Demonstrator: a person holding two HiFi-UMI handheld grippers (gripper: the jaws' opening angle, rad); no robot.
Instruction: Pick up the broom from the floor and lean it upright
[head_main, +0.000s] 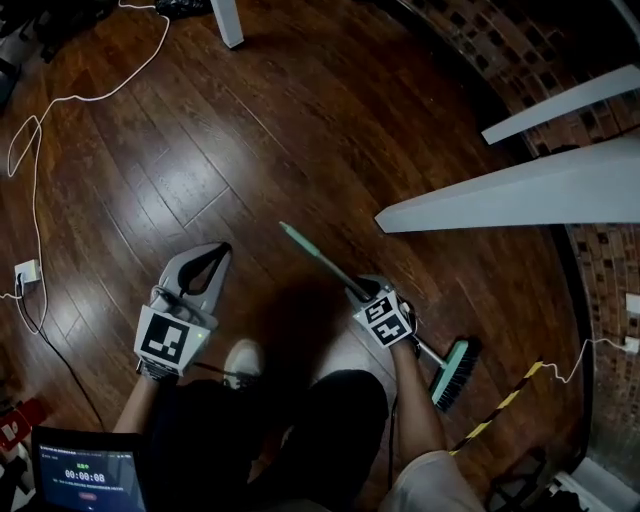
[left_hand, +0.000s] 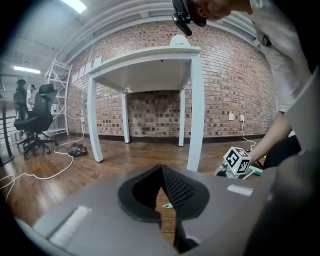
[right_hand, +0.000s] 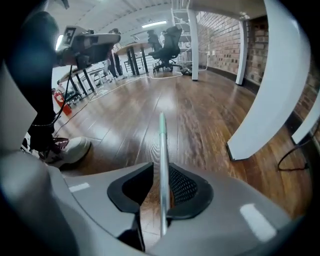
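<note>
Where the broom (head_main: 320, 257) rests, floorboards (head_main: 250, 130) are dark wood.

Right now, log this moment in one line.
left gripper: shut, empty | right gripper: open around broom handle | broom: lying on floor

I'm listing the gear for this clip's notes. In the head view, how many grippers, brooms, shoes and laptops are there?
grippers: 2, the left gripper and the right gripper
broom: 1
shoe: 1
laptop: 1
total: 5
</note>
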